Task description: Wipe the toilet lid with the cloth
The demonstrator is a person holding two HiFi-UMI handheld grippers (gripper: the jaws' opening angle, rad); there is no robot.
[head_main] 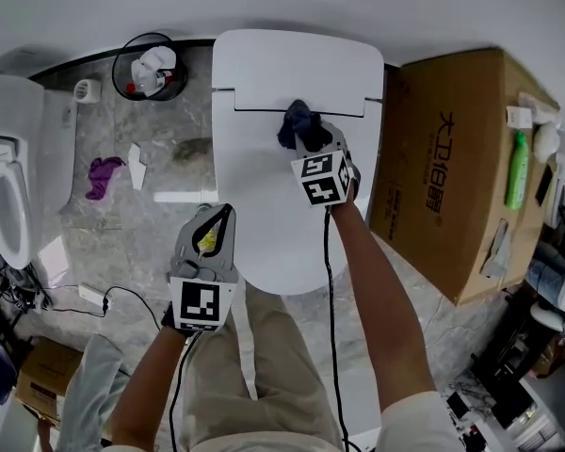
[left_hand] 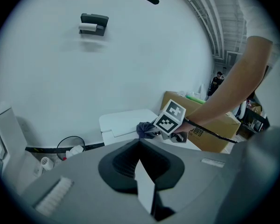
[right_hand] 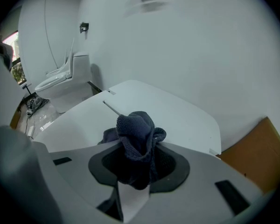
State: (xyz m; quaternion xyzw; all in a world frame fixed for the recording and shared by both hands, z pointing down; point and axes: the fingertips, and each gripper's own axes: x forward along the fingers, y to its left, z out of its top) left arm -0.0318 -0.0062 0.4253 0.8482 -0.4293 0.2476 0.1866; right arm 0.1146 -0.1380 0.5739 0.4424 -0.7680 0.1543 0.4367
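Right gripper view: right gripper [right_hand: 139, 169] pinches the bunched cloth [right_hand: 135, 129] at the toilet lid's [right_hand: 168, 111] hinge end, wad forward, probably for wiping. Left gripper [head_main: 218, 226], jaws pressed together and empty, waits beside the lid's front-left edge.

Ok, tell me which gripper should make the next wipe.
Right: the right gripper is shut on the dark cloth over the toilet lid; the left gripper holds nothing.

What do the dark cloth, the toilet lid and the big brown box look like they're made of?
The cloth looks like soft terry or microfibre fabric: nubby texture, bunched folds. The toilet lid is probably hard plastic: smooth, glossy white. The box looks like cardboard: matte brown, printed side.
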